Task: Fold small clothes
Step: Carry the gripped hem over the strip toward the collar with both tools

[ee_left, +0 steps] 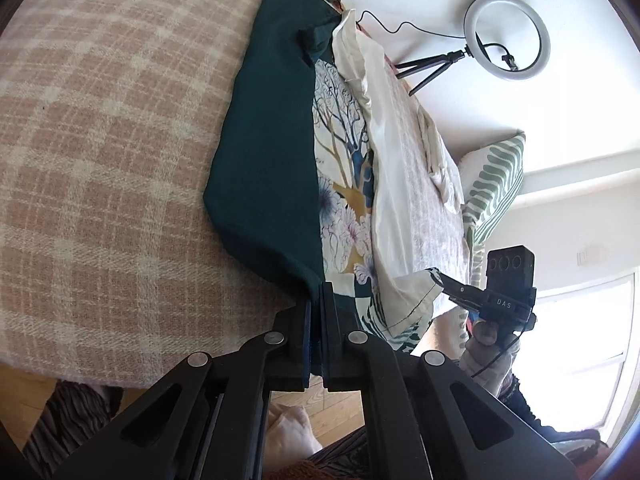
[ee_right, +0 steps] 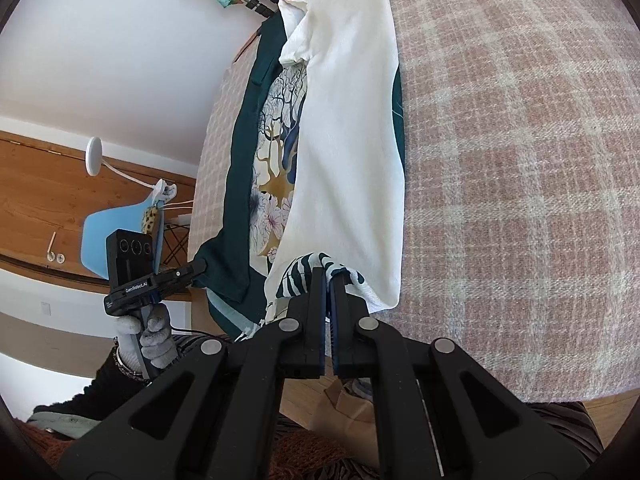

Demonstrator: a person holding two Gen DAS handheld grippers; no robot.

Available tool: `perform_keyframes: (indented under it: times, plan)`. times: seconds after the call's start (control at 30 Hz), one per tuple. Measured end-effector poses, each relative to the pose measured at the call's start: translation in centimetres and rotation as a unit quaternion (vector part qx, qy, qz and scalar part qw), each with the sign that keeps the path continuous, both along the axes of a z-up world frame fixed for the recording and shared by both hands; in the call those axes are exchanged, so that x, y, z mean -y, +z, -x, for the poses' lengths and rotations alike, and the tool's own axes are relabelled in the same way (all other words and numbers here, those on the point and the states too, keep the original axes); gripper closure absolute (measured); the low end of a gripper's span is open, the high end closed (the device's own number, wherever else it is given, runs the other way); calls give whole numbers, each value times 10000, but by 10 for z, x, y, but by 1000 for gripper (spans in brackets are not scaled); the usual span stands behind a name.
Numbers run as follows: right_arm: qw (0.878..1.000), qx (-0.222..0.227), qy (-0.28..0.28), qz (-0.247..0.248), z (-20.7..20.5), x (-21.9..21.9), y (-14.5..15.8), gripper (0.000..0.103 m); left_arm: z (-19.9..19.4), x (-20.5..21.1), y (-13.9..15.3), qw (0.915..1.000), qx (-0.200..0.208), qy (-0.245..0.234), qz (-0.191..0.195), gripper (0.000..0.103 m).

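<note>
In the left wrist view, the left gripper (ee_left: pixel 318 300) sits at the lower middle of the frame, its jaws pressed together on the near corner of a dark green garment (ee_left: pixel 268 152). The garment runs from that corner up toward the top middle of the frame, lying over a pink and cream checked blanket (ee_left: pixel 104 152) that fills the left half. Its inner side shows a printed panel (ee_left: pixel 344 184) of trees and flowers, and a white cloth layer (ee_left: pixel 388 184) lies just right of that. At the lower right, the right gripper (ee_left: pixel 434 274) pinches the far corner of the white and printed layers, held by a gloved hand (ee_left: pixel 486 338). A ring light (ee_left: pixel 507 36) on a small tripod stands at the upper right, and a green striped cushion (ee_left: pixel 496 184) is at the right middle.

In the right wrist view, the right gripper (ee_right: pixel 326 276) is at the lower middle, its jaws closed on a bunched corner of white cloth and green leaf print. The white layer (ee_right: pixel 348 128) stretches up the middle of the frame over the checked blanket (ee_right: pixel 520 160) on the right. The green garment (ee_right: pixel 240 184) hangs along its left edge, and the left gripper (ee_right: pixel 202 266) clamps the lower corner of it at the left middle, carried by a grey gloved hand (ee_right: pixel 146 340). A blue chair (ee_right: pixel 116 232) stands behind it.
</note>
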State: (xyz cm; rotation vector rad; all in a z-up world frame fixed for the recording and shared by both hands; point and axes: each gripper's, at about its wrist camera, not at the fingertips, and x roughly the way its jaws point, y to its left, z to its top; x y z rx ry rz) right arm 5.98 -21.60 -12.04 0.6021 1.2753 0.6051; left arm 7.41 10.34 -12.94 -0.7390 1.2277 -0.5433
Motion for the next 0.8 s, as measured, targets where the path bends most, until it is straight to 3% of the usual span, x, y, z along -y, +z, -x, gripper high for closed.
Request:
perform_keyframes:
  times: [0.3,0.57,0.8]
  plan:
    - [9988,335,-326,160,-50,4,24,100,-57,-4,24,9989,433,168,-101,101]
    - [9951,519,-465,704,-118,-3,18,100,-122,0,5,9983,382,282,-329,101]
    - [9954,339,-393,806,-147,-10,-3,100,-139,0,-9,9986,219,282,-381,101]
